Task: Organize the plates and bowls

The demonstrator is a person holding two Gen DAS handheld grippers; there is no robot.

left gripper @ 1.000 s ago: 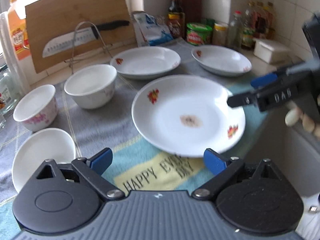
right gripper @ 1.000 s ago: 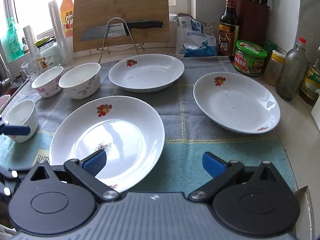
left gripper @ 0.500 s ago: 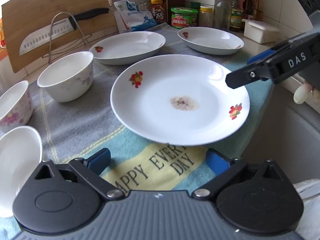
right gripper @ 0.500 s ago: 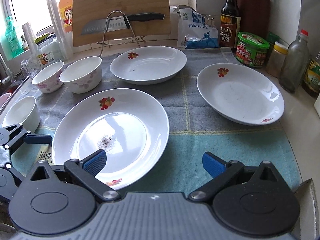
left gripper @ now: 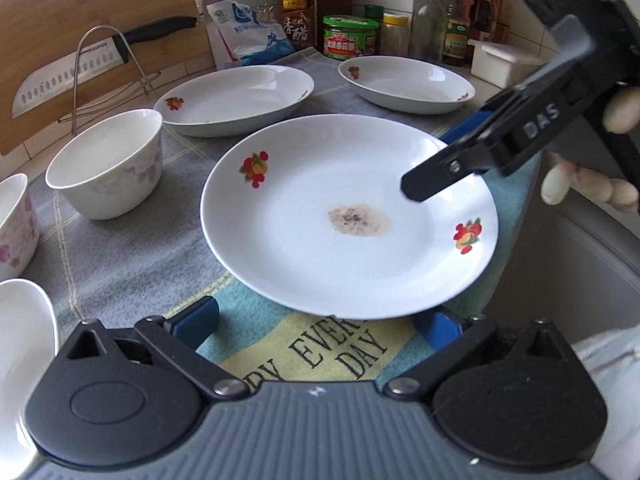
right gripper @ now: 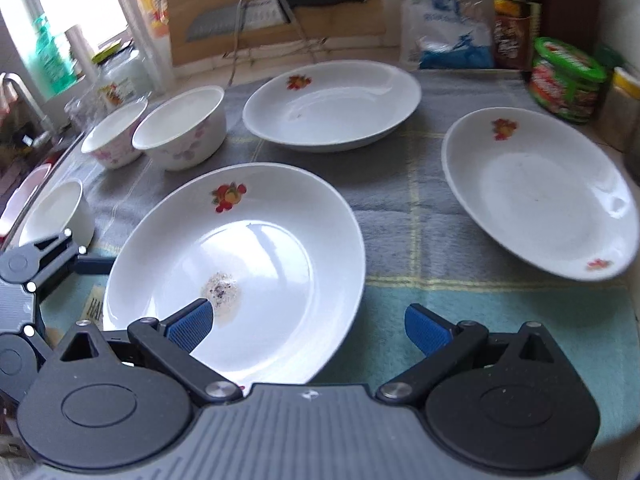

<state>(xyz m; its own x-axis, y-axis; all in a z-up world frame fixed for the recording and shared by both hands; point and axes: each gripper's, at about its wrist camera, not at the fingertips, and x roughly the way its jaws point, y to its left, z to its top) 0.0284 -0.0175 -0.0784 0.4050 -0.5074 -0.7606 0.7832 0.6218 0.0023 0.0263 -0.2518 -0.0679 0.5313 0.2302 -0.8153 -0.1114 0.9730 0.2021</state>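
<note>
A large white plate point(left gripper: 348, 216) with fruit prints and a brown stain lies on the cloth; it also shows in the right wrist view point(right gripper: 240, 264). My left gripper point(left gripper: 316, 322) is open at its near edge. My right gripper point(right gripper: 306, 324) is open, one finger over the plate's inside, the other outside its rim; it shows in the left wrist view point(left gripper: 448, 176). Two more plates point(right gripper: 332, 104) point(right gripper: 540, 188) lie behind. Three bowls point(right gripper: 182, 128) point(right gripper: 114, 134) point(right gripper: 56, 214) stand at the left.
A cutting board with a knife point(left gripper: 96, 56) on a wire rack stands at the back. Bottles, a green-lidded jar point(left gripper: 350, 36) and a bag point(left gripper: 248, 28) line the back wall. A white box point(left gripper: 500, 62) sits at the right. The counter edge runs along the right.
Both grippers have moved in toward the stained plate. The right gripper's finger now reaches over the plate's inside. The plate has not moved.
</note>
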